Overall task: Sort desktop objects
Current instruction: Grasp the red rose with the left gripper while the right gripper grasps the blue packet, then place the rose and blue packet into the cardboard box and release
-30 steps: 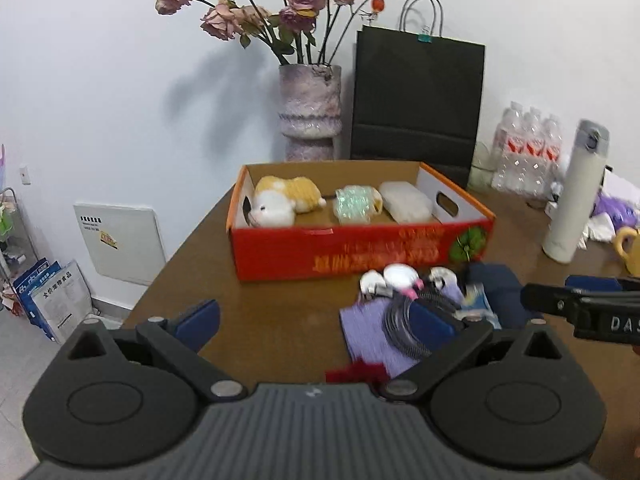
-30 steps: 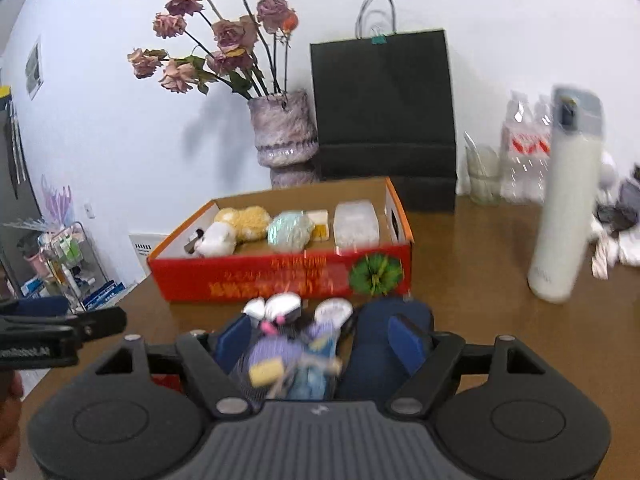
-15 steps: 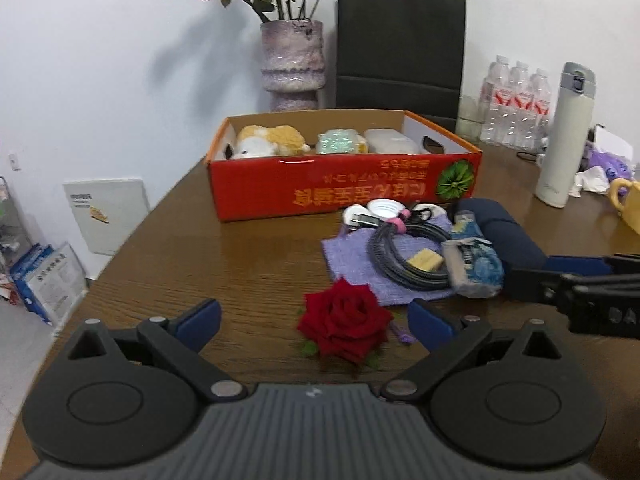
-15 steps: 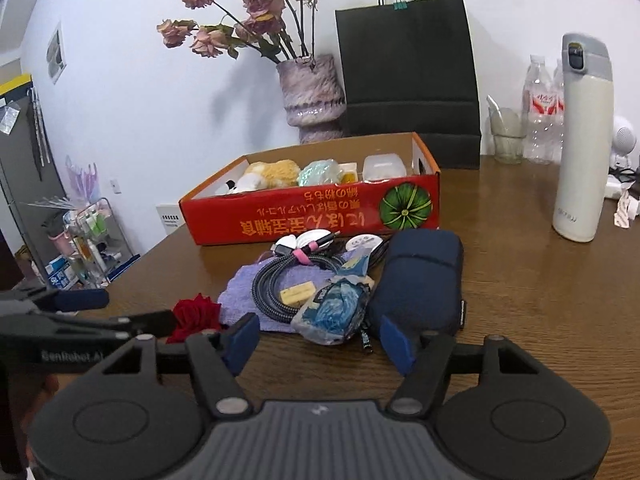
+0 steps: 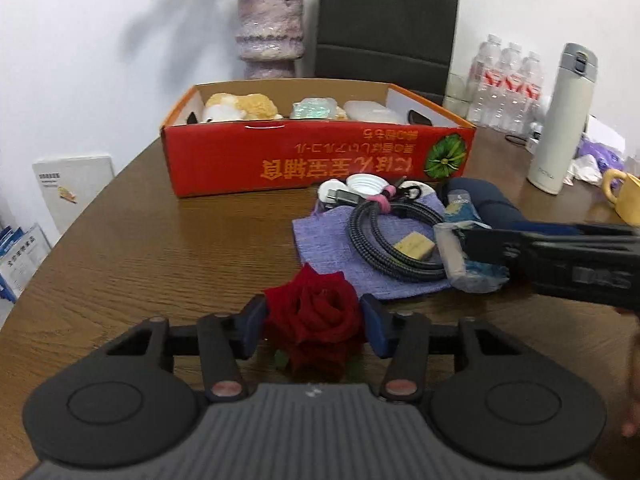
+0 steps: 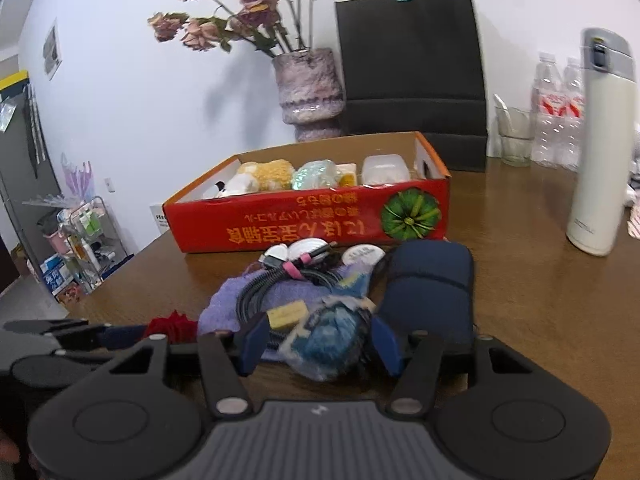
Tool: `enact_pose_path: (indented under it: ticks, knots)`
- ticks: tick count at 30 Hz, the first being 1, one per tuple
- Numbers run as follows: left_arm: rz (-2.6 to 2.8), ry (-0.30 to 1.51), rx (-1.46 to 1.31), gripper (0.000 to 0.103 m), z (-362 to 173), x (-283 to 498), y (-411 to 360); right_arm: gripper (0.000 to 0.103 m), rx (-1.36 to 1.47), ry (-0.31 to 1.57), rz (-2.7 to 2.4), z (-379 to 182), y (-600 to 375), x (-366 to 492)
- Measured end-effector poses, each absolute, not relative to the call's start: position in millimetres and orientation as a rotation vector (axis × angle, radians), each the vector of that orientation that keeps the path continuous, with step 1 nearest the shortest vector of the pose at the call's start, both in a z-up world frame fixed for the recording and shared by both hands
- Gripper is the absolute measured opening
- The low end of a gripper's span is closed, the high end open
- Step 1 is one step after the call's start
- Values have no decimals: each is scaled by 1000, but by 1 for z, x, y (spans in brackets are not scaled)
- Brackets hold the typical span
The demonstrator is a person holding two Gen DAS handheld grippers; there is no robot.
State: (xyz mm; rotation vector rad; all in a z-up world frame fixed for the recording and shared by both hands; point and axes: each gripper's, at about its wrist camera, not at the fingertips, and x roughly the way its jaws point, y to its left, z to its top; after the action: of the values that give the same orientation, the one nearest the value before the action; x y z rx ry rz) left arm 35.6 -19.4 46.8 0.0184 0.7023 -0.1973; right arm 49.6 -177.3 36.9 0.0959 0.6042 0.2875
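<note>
A red rose lies on the brown table, and my left gripper is shut on it. My right gripper is shut on a blue plastic packet, which also shows in the left wrist view. Beside them a purple cloth carries a coiled black cable and a small yellow block. A dark blue pouch lies to the right. The red cardboard box behind holds a plush toy and wrapped items.
A white thermos stands at the right, with water bottles behind. A stone vase and a black paper bag stand behind the box. A yellow mug is at the far right.
Both grippers moved down and forward and closed: the left onto the rose, the right onto the blue packet. Both were open half a second ago.
</note>
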Motion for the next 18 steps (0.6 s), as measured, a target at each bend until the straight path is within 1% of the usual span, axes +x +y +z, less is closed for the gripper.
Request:
enact_pose_path:
  ticks: [3,4,5,6,10,15,18]
  knots:
    - [-205,662,18,48,55,27,-16,54,48,612,279,32,-162,60]
    - [-210,650,12,48,58,25,-13,48,39,614,278,31,-159,63]
    - [-209,641,5,48,62,23,-11,37,32,622,276,28,-156,66]
    - [-205,631,1,48,65,21,-8,30,26,637,272,24,-153,69]
    - [-206,636,-20,48,70,19,3,9,37,639,238,21,-156,71]
    - [-223,642,-36,48,73,30,8,5,98,622,218,22,-169,67]
    - [-224,620,-38,48,78,36,7,4,103,594,225,29,-174,62]
